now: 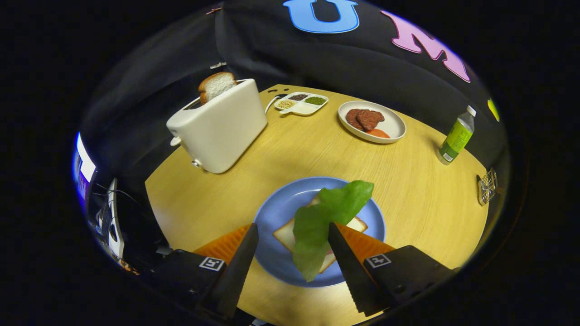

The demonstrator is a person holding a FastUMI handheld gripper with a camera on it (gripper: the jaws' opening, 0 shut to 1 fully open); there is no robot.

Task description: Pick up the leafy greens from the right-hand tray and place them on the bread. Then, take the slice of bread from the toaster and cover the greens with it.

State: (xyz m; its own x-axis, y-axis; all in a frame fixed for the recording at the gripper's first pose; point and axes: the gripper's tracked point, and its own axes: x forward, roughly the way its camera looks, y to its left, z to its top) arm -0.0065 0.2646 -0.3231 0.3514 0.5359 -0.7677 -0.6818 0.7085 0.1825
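Fingers [290,233] spread apart; leafy greens [327,222] seemingly cling to the right one, and could lift off the bread [284,235]

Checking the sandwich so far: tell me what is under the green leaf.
Under the leaf lies a slice of bread on the blue plate. The leaf hides the bread's middle. The open gripper hovers around it.

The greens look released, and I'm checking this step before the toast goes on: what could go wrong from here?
1. The greens lie against one of the open tongs, so pulling back might drag them off the bread.
2. They overhang the bread toward the plate rim, so the toast in the toaster may cover them unevenly.
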